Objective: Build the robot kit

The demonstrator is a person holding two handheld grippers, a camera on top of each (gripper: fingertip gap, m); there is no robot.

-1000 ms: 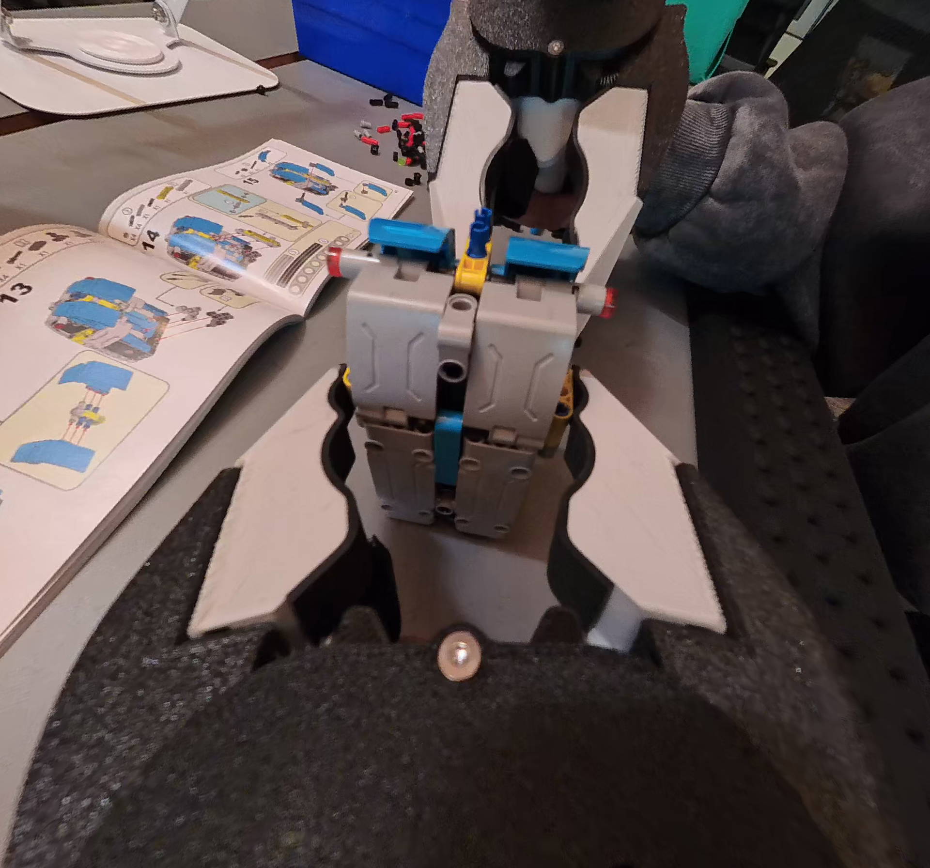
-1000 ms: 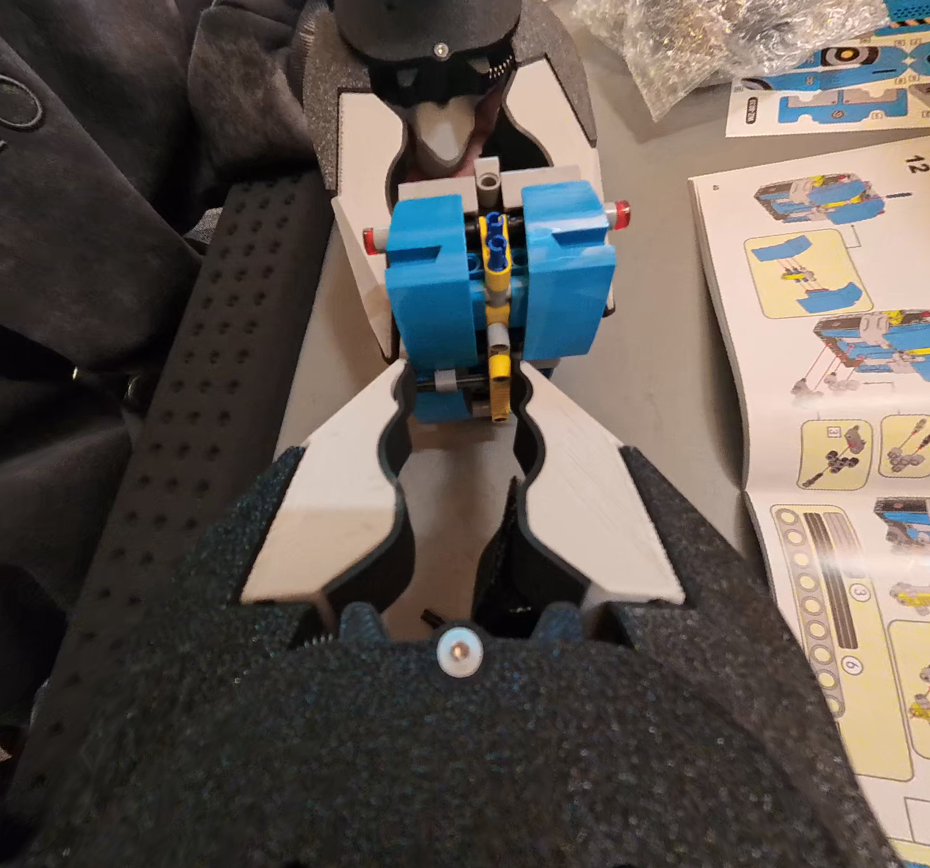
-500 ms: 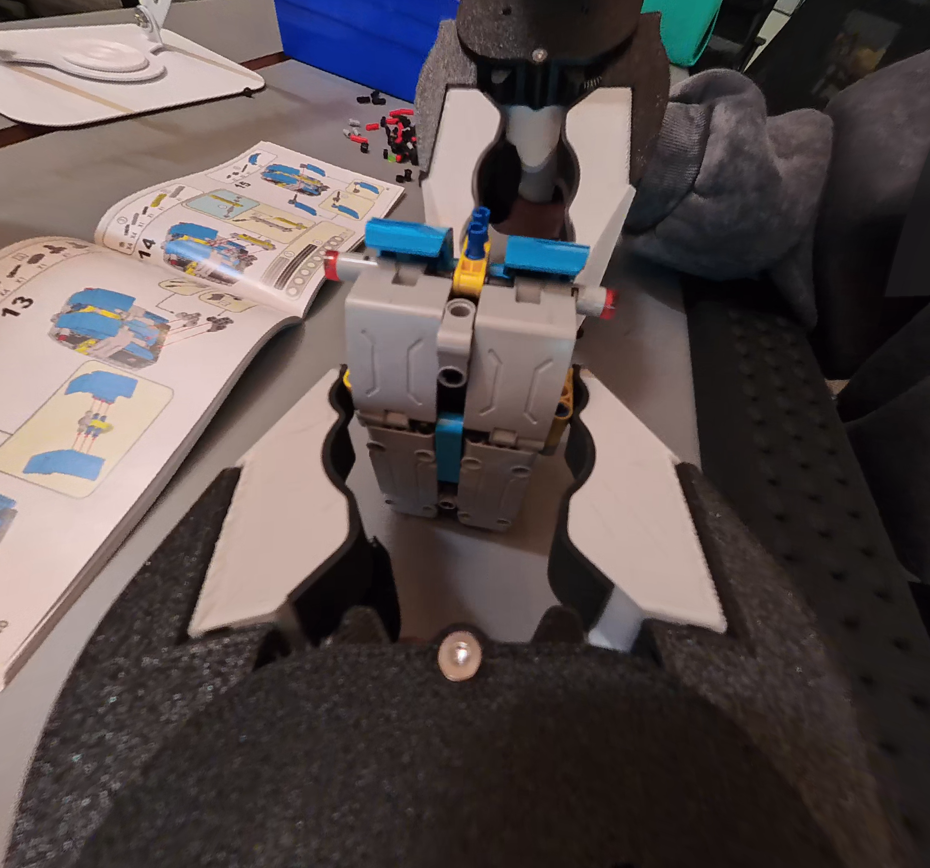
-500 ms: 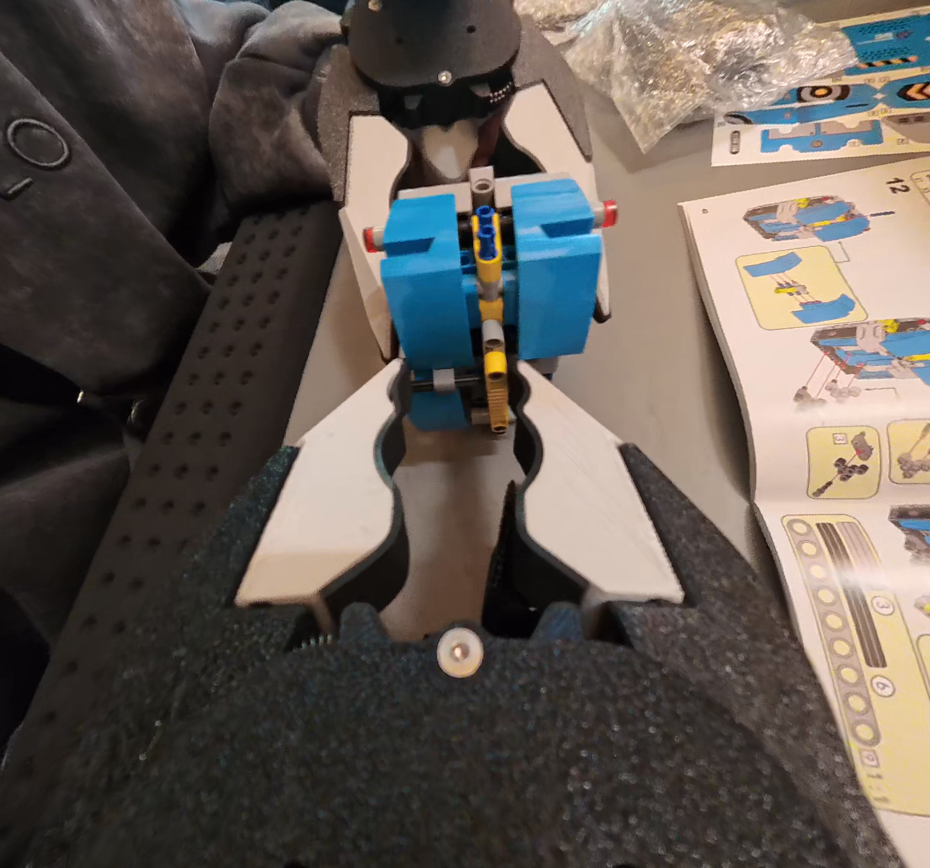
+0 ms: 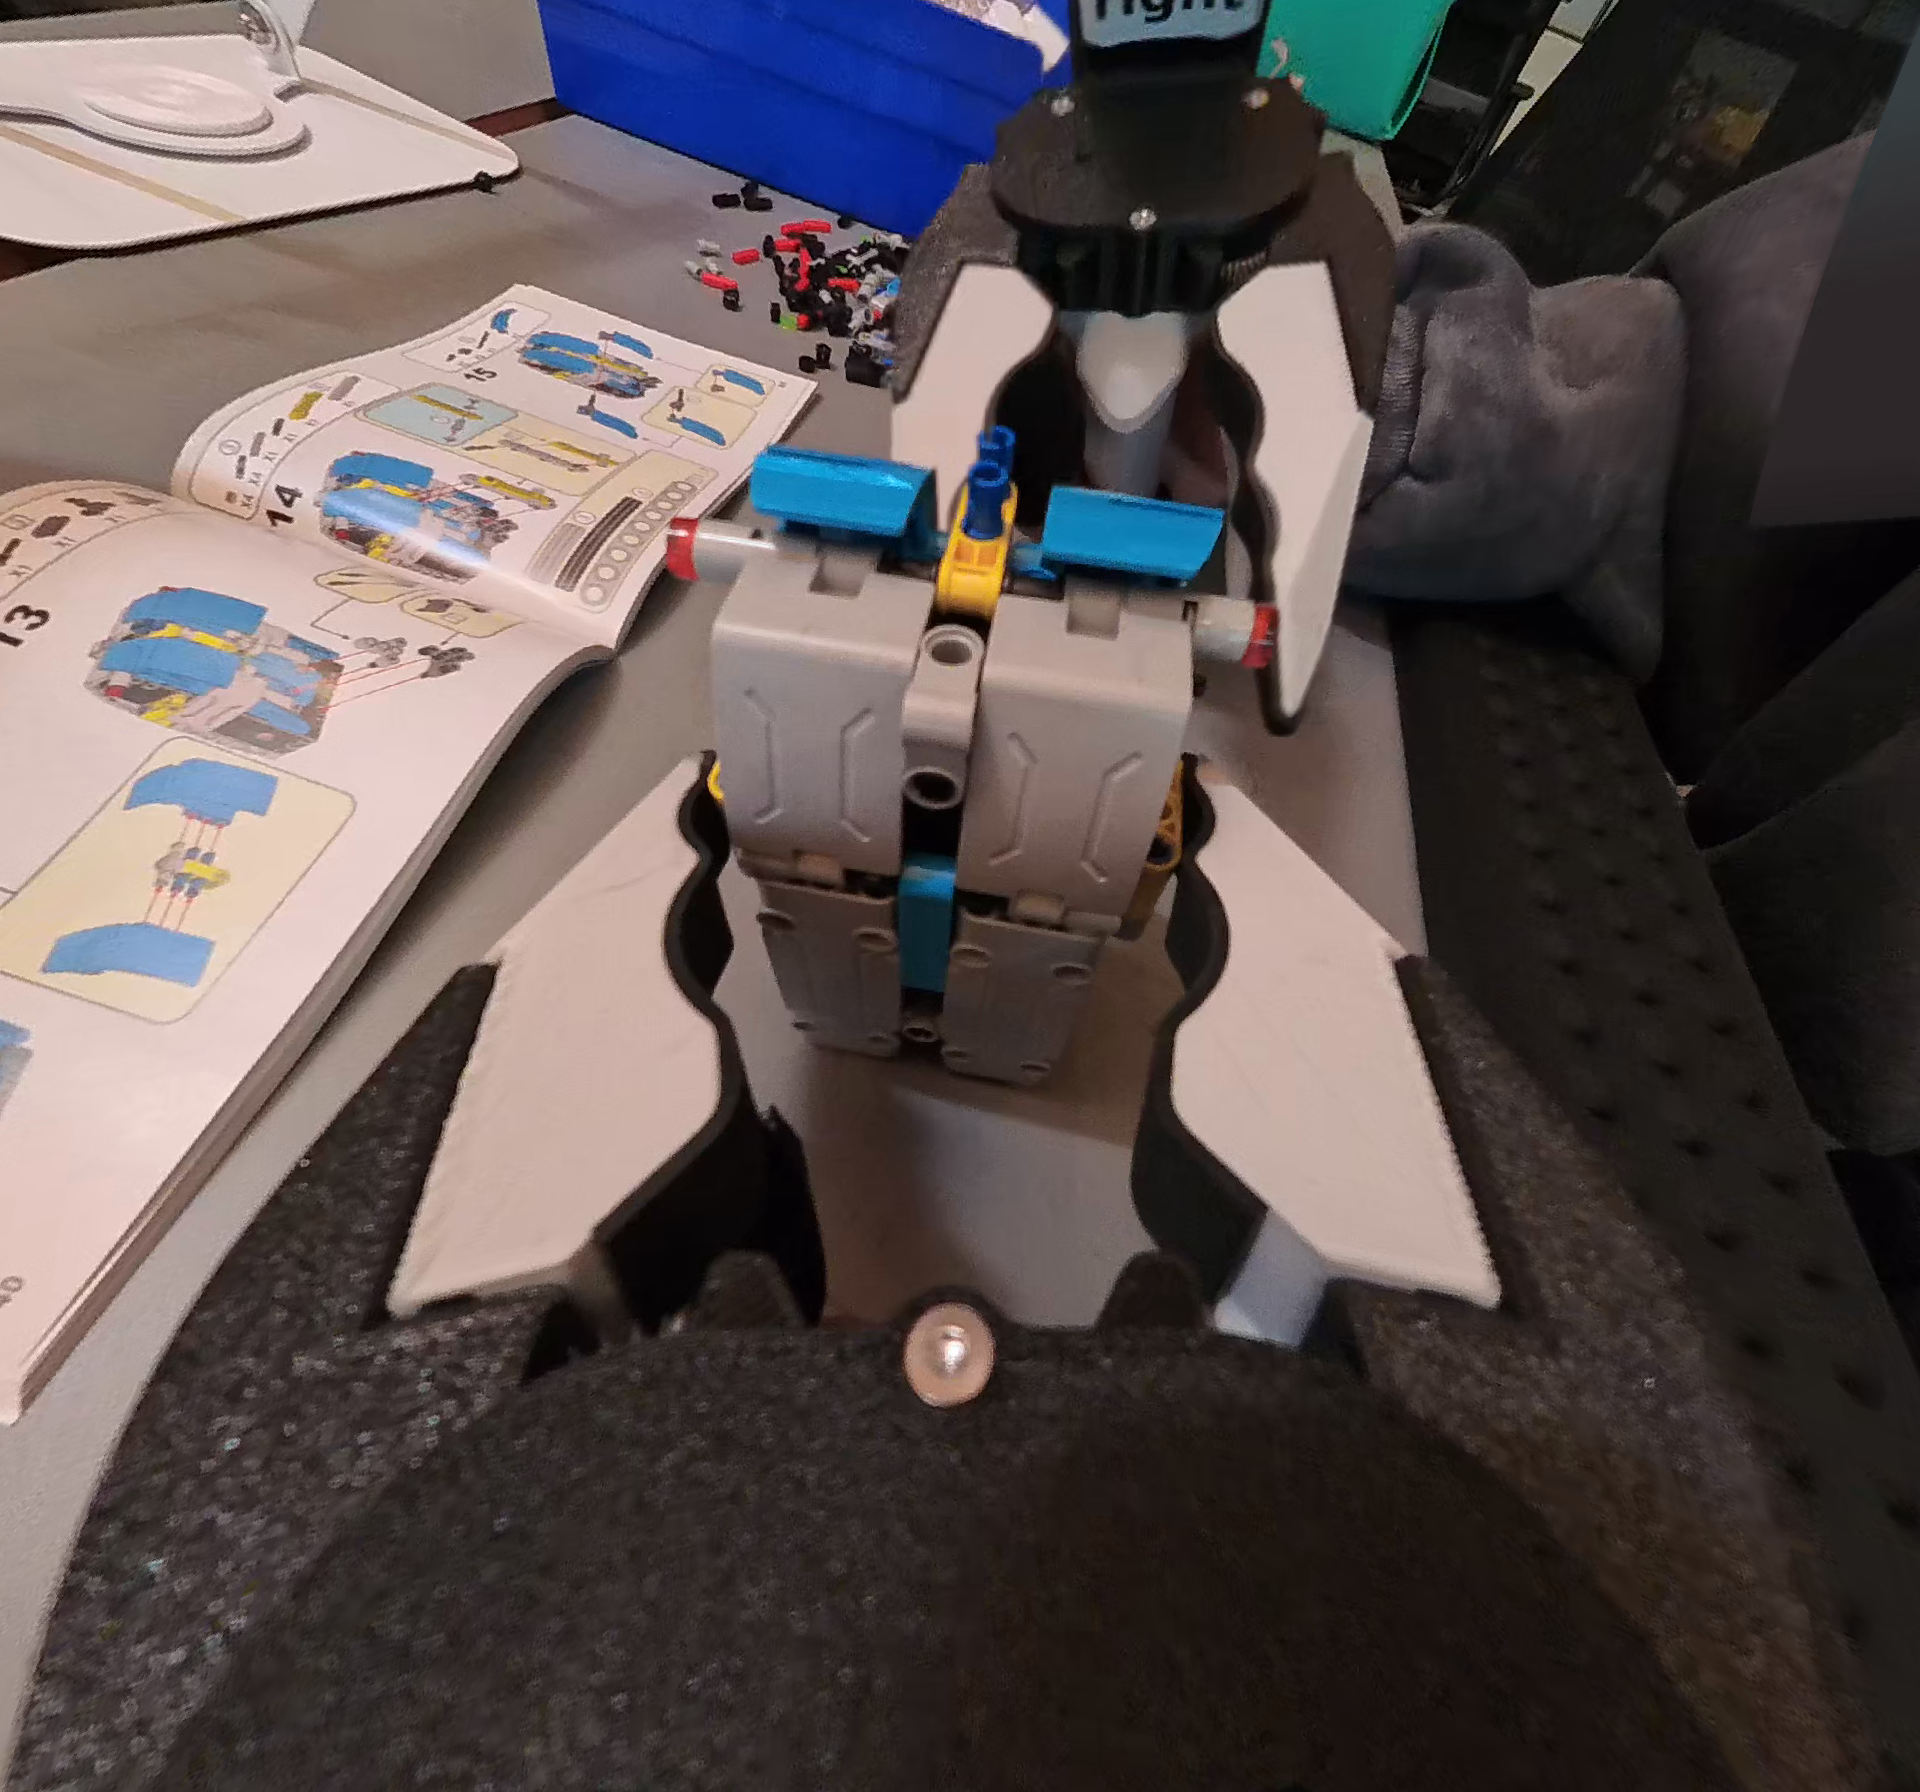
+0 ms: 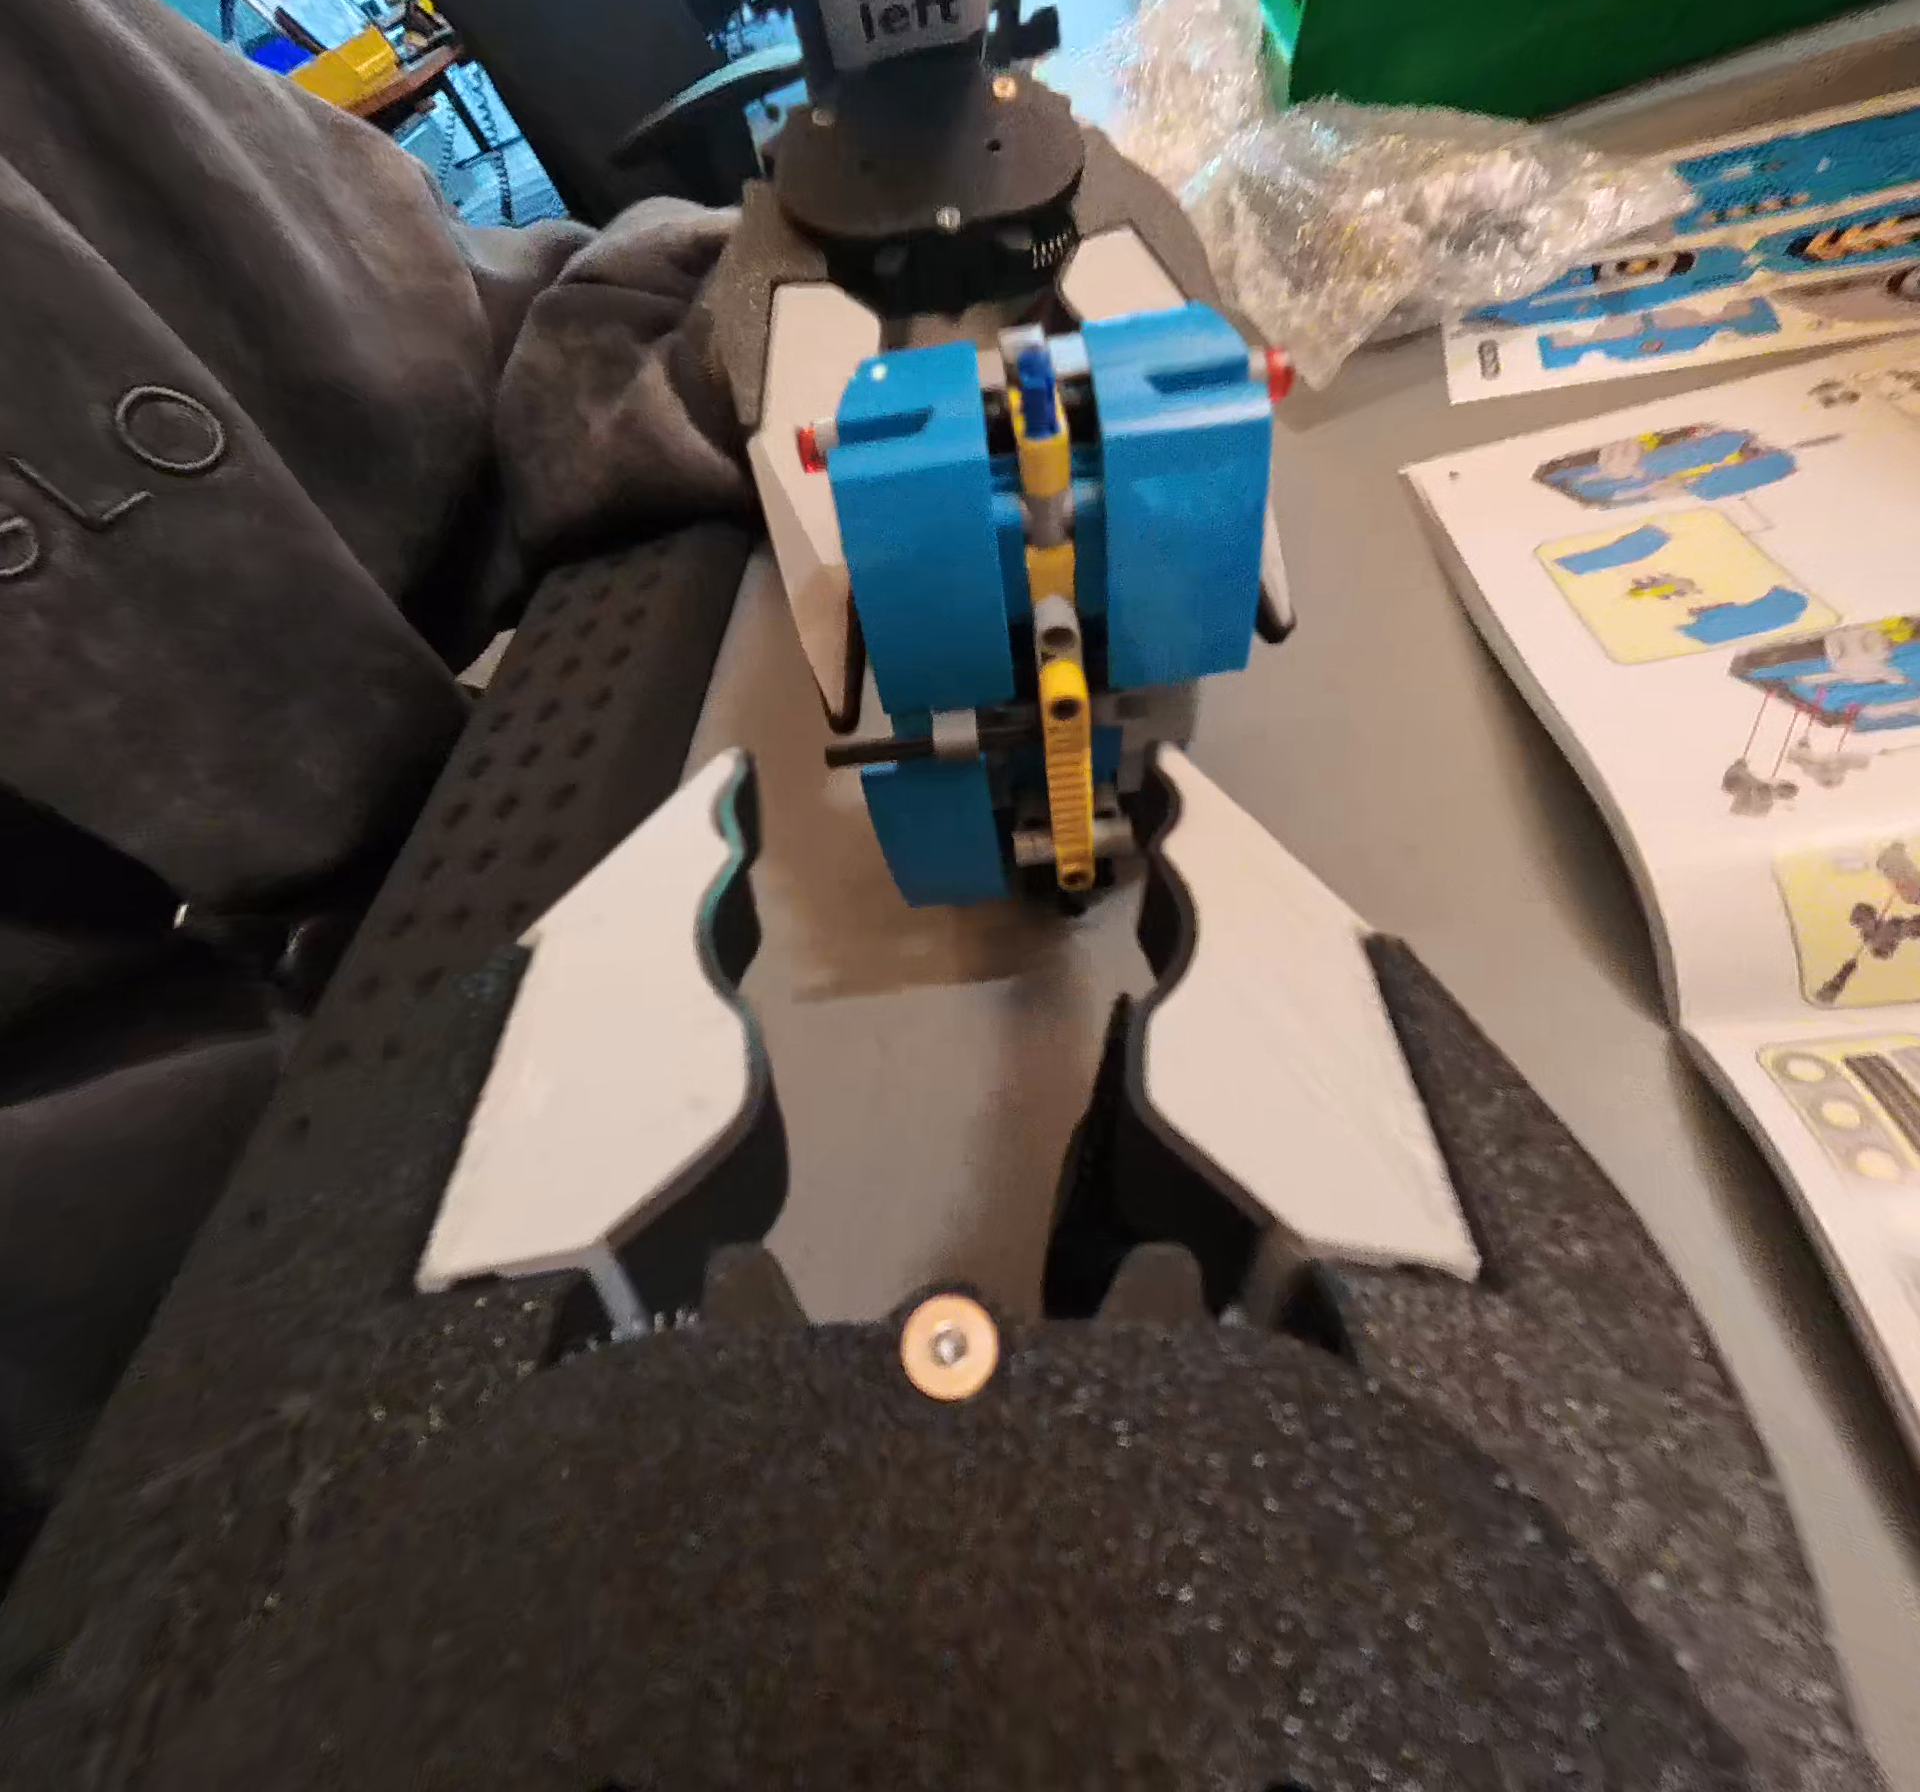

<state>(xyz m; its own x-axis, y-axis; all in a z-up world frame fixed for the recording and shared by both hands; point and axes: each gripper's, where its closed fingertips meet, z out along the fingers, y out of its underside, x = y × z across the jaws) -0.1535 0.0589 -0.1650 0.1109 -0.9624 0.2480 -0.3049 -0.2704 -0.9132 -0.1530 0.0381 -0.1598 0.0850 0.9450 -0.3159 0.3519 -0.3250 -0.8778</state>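
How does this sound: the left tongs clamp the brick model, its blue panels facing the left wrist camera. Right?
Not quite. The left tongs do clamp the brick model, but the left wrist view shows its grey panels facing that camera. The blue panels face the right wrist camera.

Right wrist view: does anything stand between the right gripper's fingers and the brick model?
Nothing visible does. The right gripper is open, and its fingers flank the near end of the brick model, with only grey table in the gap. The left gripper grips the model's far end, beyond that gap.
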